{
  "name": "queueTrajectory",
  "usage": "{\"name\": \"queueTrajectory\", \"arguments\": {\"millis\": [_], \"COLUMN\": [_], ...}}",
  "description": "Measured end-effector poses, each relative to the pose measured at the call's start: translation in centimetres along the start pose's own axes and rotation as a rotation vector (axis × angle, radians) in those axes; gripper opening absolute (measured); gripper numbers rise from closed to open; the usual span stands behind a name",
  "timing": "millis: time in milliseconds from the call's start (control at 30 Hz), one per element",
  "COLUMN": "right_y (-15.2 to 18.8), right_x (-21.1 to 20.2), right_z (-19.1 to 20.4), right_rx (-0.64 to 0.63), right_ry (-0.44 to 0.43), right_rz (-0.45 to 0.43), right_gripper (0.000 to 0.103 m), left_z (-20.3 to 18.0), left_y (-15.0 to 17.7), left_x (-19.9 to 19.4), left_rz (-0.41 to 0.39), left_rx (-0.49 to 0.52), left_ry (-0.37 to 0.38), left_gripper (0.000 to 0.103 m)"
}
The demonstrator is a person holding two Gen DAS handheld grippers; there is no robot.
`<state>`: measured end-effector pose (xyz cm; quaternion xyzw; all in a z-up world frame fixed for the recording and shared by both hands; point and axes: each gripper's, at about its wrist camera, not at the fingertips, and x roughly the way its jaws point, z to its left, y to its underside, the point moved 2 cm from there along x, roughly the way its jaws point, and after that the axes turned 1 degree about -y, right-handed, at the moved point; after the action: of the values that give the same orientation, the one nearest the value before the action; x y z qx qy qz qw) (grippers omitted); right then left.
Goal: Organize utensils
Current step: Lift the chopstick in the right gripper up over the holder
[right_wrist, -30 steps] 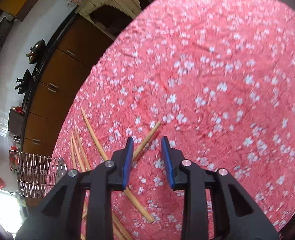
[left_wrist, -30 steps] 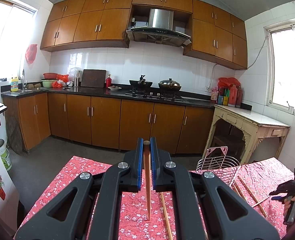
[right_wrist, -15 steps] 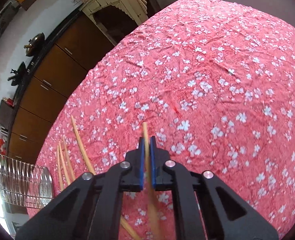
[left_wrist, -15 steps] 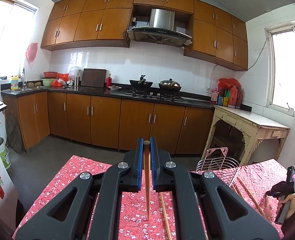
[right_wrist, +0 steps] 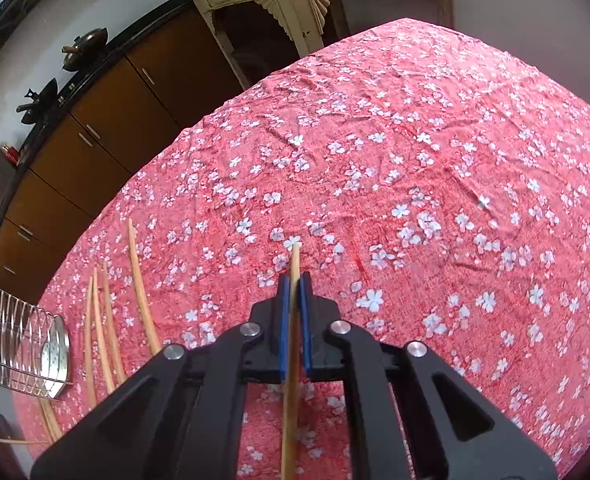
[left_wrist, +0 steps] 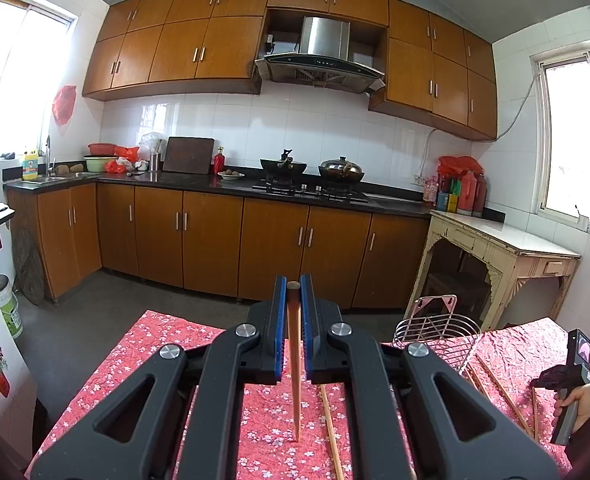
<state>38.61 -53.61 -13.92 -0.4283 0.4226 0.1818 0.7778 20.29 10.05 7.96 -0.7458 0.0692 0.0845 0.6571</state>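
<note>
Right gripper [right_wrist: 293, 292] clamping chopstick [right_wrist: 293, 344], loose chopsticks [right_wrist: 103, 320], wire rack [right_wrist: 11, 340] alongside

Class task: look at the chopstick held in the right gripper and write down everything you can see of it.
The chopstick is a slim, pale wooden-looking stick with a blunt end. The right gripper is shut on it, blue pads pressing both sides. Its far end pokes just past the fingertips, over the red flowered tablecloth; the rest runs back under the gripper and out of view. Whether it touches the cloth cannot be told.

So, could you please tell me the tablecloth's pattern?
Small white blossoms on red fabric tablecloth, clearest in the right wrist view.
</note>
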Motion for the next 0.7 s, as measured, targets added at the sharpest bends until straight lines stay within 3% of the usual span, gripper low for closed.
{"name": "queueTrajectory", "arguments": {"millis": [133, 267, 700], "right_y": [0.0, -0.3, -1.2], "right_x": [0.0, -1.7, -16.8], "right_z": [0.6, 0.1, 3.6], "right_rx": [-0.057, -0.046, -0.224], "right_ry": [0.025, -0.048, -0.304], "right_rz": [-0.019, -0.062, -0.43], "right_gripper": [0.006, 0.006, 0.006], "left_z": [0.0, 0.0, -0.8], "left_y": [0.1, 0.1, 0.1], "left_x": [0.0, 0.0, 0.1], "left_rz": [0.001, 0.002, 0.005], "left_rx": [0.001, 0.001, -0.008], "left_ry": [0.001, 0.002, 0.007], "left_gripper": [0.007, 0.007, 0.007]}}
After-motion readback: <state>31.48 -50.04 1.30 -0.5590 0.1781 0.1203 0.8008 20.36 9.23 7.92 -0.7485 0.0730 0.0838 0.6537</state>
